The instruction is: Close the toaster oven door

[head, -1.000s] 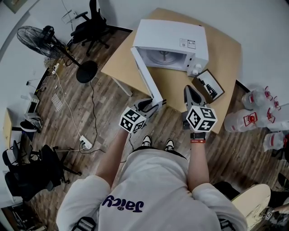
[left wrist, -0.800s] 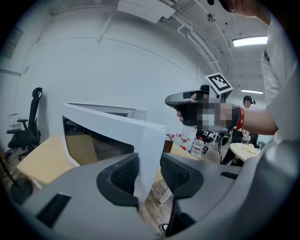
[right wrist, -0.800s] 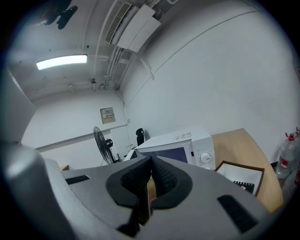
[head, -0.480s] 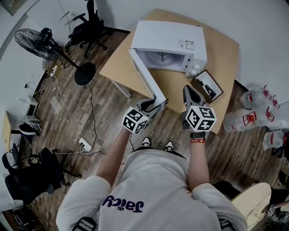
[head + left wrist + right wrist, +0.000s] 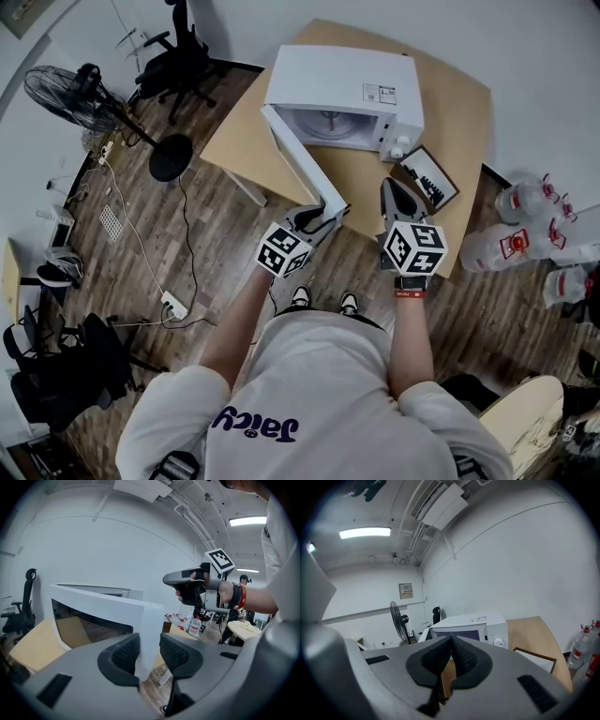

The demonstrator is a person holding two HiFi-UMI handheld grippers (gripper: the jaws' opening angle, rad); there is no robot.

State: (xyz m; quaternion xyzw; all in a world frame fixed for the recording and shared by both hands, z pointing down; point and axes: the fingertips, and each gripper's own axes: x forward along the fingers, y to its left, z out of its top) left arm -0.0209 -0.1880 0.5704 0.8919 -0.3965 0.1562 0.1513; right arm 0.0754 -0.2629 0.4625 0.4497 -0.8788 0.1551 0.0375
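**Me:** Since a second ago, my left gripper (image 5: 323, 217) has slid slightly rightward with the free edge of the toaster oven door (image 5: 302, 164). Its jaws have just been closing a touch further.

**Listener:** What is where?

**Me:** A tan table (image 5: 459, 141) carries the white toaster oven (image 5: 342, 80) near its back edge. The door is hinged at the oven's left and stands wide open, reaching toward me.

**Listener:** Any writing?

**Me:** My white shirt (image 5: 281, 375) shows dark lettering that looks like "Jaicy". A small label (image 5: 380, 93) on the oven's top is too fine to read. Each gripper carries a cube with black-and-white square markers.

**Listener:** And the tools?

**Me:** The left pads pinch the door's outer edge. My right gripper (image 5: 391, 187) hangs over the table's near edge, touching nothing, with its pads pressed together and nothing between them.
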